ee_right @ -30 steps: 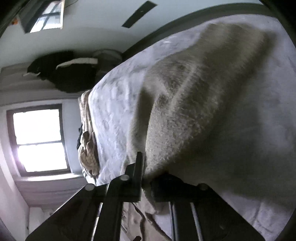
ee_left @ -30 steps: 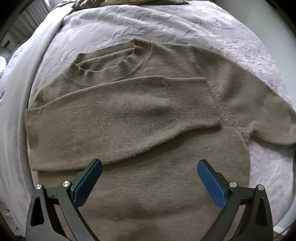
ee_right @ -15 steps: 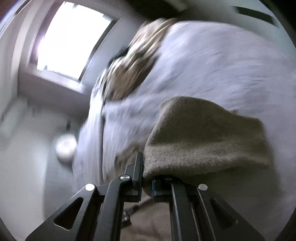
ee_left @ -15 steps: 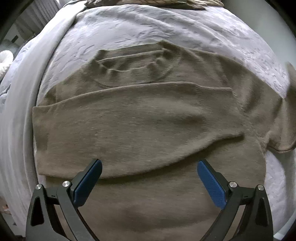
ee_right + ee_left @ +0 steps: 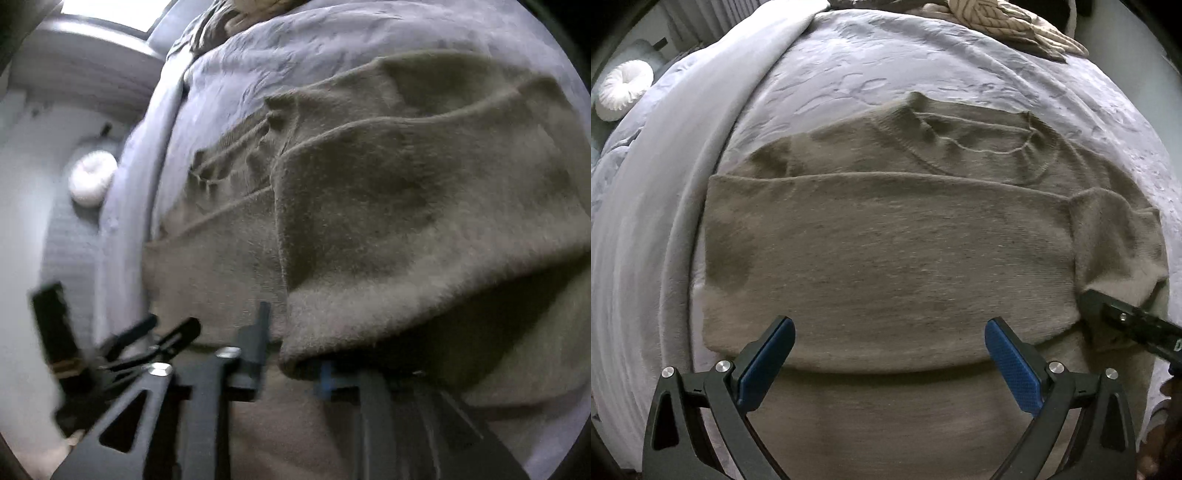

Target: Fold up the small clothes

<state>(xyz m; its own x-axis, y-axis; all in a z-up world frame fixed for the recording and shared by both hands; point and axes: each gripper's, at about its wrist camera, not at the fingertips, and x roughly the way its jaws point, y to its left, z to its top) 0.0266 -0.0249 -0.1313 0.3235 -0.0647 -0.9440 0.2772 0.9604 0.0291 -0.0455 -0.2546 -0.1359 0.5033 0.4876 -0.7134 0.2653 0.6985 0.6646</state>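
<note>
Nearest to us, the left gripper [image 5: 889,363] hung just above the sweater's [image 5: 886,258] lower body with its jaws wide and nothing between them. The right gripper [image 5: 290,363] had its jaws narrowed on the cuff of the right sleeve [image 5: 406,229], which it carried in over the chest from the right side. The sweater lay flat on the bed [image 5: 923,62], its left sleeve [image 5: 871,236] already folded across the front and its collar [image 5: 975,140] toward the far end. Beyond it lay a pile of knitwear [image 5: 1004,18], and off the bed's left edge a round white cushion [image 5: 622,88]. We judged the second sleeve fold to be in hand. The next move called for laying that cuff flat over the first sleeve and releasing it.
</note>
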